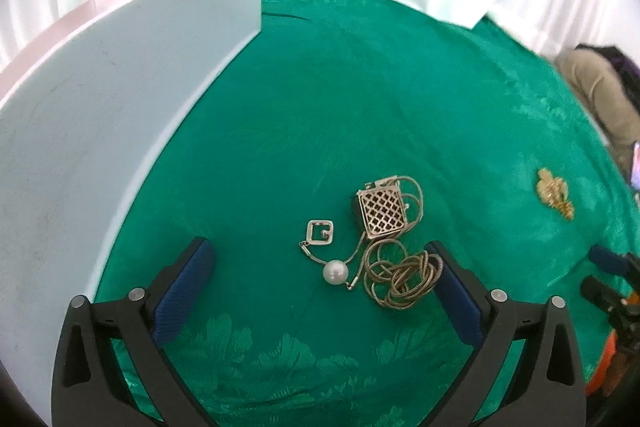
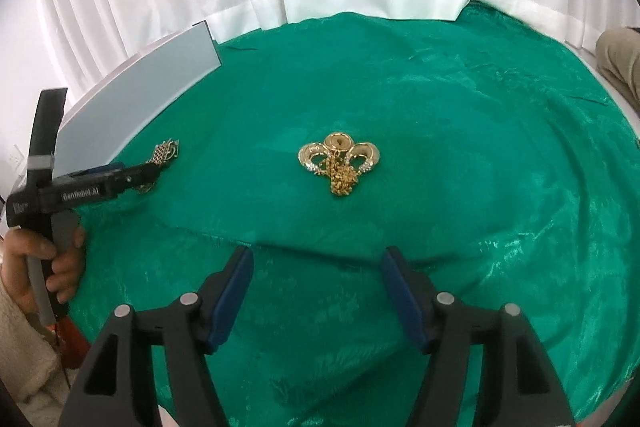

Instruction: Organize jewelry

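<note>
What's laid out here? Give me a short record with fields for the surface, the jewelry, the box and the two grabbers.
surface: green cloth
left pile: lattice square pendant, tangled chain, pearl, small square ring charm
right pile: gold three-loop piece with chain
box: pale blue box, at left
left gripper: open, around the left pile
right gripper: open, short of the gold piece

Green satin cloth (image 1: pixel 320 107) with a woven leaf pattern covers the surface — creased in places, a long fold across the near part in the right wrist view. On it: a pale blue-grey box (image 1: pixel 120 99) at the left edge; a tangle of chain with a square lattice pendant (image 1: pixel 382 213), a small square frame charm (image 1: pixel 320 234) and a pearl (image 1: pixel 335 272) just beside it; well apart to the right — a gold three-lobed brooch (image 2: pixel 339 159) with a heap of fine chain.
</note>
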Action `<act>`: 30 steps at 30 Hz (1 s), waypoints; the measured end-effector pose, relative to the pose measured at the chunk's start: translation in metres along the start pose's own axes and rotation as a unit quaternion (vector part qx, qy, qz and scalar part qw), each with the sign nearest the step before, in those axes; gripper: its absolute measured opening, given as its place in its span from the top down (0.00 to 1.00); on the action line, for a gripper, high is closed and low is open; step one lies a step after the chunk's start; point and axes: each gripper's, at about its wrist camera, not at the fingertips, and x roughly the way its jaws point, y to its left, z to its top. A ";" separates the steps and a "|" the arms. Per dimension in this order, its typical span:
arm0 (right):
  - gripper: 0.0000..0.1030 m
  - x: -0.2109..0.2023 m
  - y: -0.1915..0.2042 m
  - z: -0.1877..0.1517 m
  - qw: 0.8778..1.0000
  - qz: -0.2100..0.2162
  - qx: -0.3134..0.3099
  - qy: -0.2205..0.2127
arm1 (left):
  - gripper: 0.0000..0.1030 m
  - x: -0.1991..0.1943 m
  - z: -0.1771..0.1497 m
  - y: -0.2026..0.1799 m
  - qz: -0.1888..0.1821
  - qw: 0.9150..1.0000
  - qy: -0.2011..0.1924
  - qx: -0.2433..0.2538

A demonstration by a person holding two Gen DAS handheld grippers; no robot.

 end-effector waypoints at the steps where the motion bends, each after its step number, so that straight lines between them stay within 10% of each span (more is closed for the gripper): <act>1: 0.34 0.001 0.002 -0.001 1.000 -0.003 0.000 0.000 | 0.01 0.001 0.000 -0.003 0.009 1.000 0.003 0.006; 15: 0.28 0.004 0.013 -0.009 0.999 -0.017 -0.026 -0.014 | 0.01 0.002 0.000 -0.007 0.020 1.000 0.008 0.016; 23: 0.28 -0.007 -0.017 -0.003 0.999 0.022 0.028 0.007 | 0.01 -0.023 -0.013 0.017 -0.079 0.997 0.009 -0.002; 30: 0.28 -0.009 -0.013 0.018 1.000 0.028 0.006 0.006 | 0.19 -0.003 0.000 -0.022 -0.004 0.998 0.003 0.062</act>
